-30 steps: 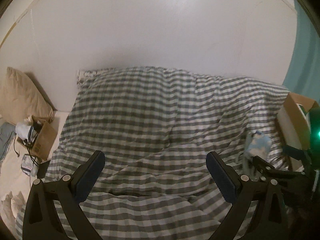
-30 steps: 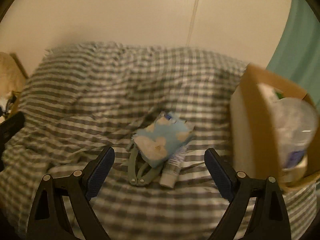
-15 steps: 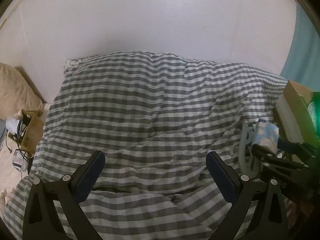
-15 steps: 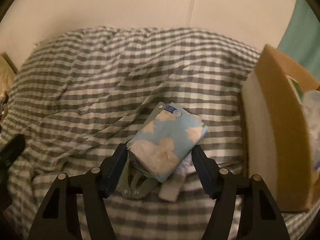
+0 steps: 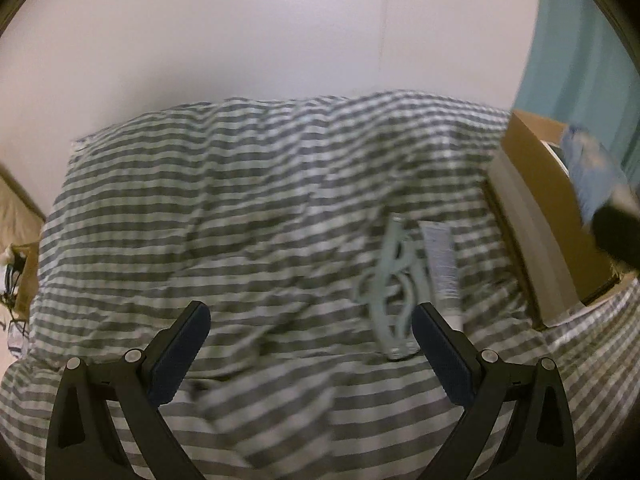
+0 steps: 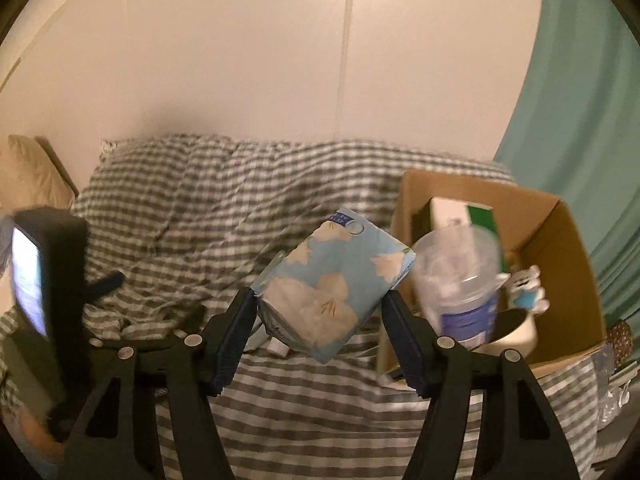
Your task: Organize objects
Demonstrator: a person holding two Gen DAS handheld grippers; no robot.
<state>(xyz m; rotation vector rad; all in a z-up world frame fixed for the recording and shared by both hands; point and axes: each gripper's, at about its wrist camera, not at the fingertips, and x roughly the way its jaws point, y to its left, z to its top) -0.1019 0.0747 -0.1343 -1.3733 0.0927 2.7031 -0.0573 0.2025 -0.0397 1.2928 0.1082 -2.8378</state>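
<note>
Right tongs [image 6: 318, 320] pinch the tissue pack [image 6: 334, 286], airborne; cardboard box [image 6: 560, 240] just right, probably next. Left tongs [image 5: 308, 350] spread, empty.

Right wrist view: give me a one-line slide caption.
Right gripper clamps a light-blue flowered tissue pack above the grey-checked bedspread, beside the open cardboard box.

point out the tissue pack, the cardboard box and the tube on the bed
tissue pack [image 6: 334, 286]: right wrist view, middle of its flowered face
cardboard box [image 6: 556, 256]: right wrist view, inner right wall
tube [image 5: 440, 264]: left wrist view, middle of its body
</note>
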